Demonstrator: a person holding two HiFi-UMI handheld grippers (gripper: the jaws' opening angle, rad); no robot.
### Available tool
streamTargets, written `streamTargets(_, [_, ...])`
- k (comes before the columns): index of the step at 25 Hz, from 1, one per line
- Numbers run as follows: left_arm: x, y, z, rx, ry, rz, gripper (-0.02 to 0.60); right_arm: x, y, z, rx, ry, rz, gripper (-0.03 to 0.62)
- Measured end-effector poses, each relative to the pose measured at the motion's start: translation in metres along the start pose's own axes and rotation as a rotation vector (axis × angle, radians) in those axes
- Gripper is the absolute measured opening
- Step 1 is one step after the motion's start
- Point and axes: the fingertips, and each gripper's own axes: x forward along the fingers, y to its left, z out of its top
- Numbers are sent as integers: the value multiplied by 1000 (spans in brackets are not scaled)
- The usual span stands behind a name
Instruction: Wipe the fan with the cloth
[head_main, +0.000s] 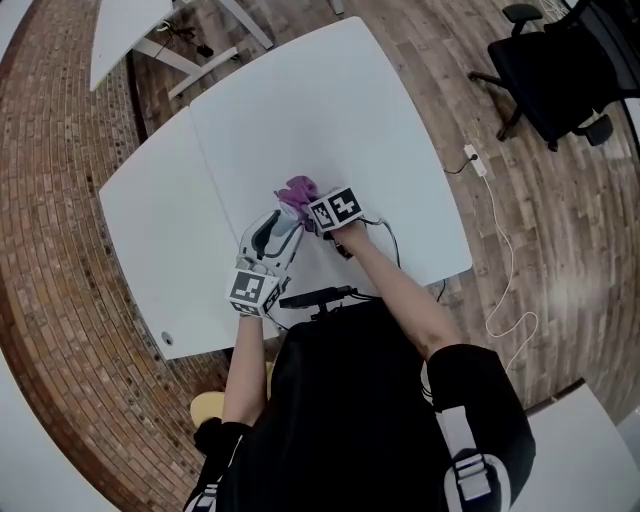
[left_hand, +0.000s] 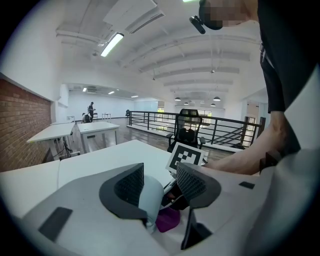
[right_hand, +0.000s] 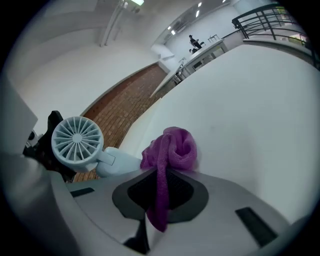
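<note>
A person (head_main: 370, 400) in black leans over a white table (head_main: 330, 110) set on a brick-patterned floor, a gripper in each hand. Just left of centre in the head view, the left gripper (left_hand: 160, 185) is closed on a small pale blue fan (right_hand: 77, 139). The fan's body sits between the dark ribbed jaws, and its round slatted head shows at the left of the right gripper view. Touching the fan on its right in the head view is a bunched purple cloth (head_main: 298, 190), which rests on the table near the frame's centre. The right gripper (right_hand: 161, 185), next along with its marker cube facing up, has its jaws clamped together on a strip of that cloth. The rest of the cloth bulges out beyond the fingertips, just beside the fan's handle. To the right of the table a white power strip (head_main: 475, 160) and its cord lie on the floor. A black office chair (head_main: 560, 70) stands in the upper right corner.
</note>
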Motion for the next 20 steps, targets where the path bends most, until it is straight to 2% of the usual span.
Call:
streamTargets(2, [-1, 1, -1, 4, -2, 3, 219, -1, -6, 1, -91, 49, -70, 37])
streamTargets(4, [0, 0, -1, 2, -1, 2, 219, -13, -24, 11, -194, 84, -212, 37])
streamTargets(5, [1, -1, -2, 1, -1, 1, 219, -22, -33, 22, -226, 67, -276, 37])
streamTargets(6, [1, -1, -2, 1, -2, 1, 219, -30, -37, 39, -235, 19, -297, 37])
streamTargets(7, [1, -1, -2, 4, -4, 2, 219, -35, -34, 57, -218, -46, -266, 37])
streamTargets(9, [1, 2, -2, 11, -11, 8, 219, -33, -18, 83, -151, -121, -136, 37])
streamTargets(11, [0, 3, -2, 11, -16, 13, 219, -15, -8, 84, -126, -89, -50, 37])
streamTargets(15, [1, -1, -2, 23, -2, 28, 219, 24, -10, 41, -70, 51, -7, 37])
streamTargets(20, [3, 1, -5, 44, -5, 45, 204, 7, -10, 10, 39, 43, -26, 37])
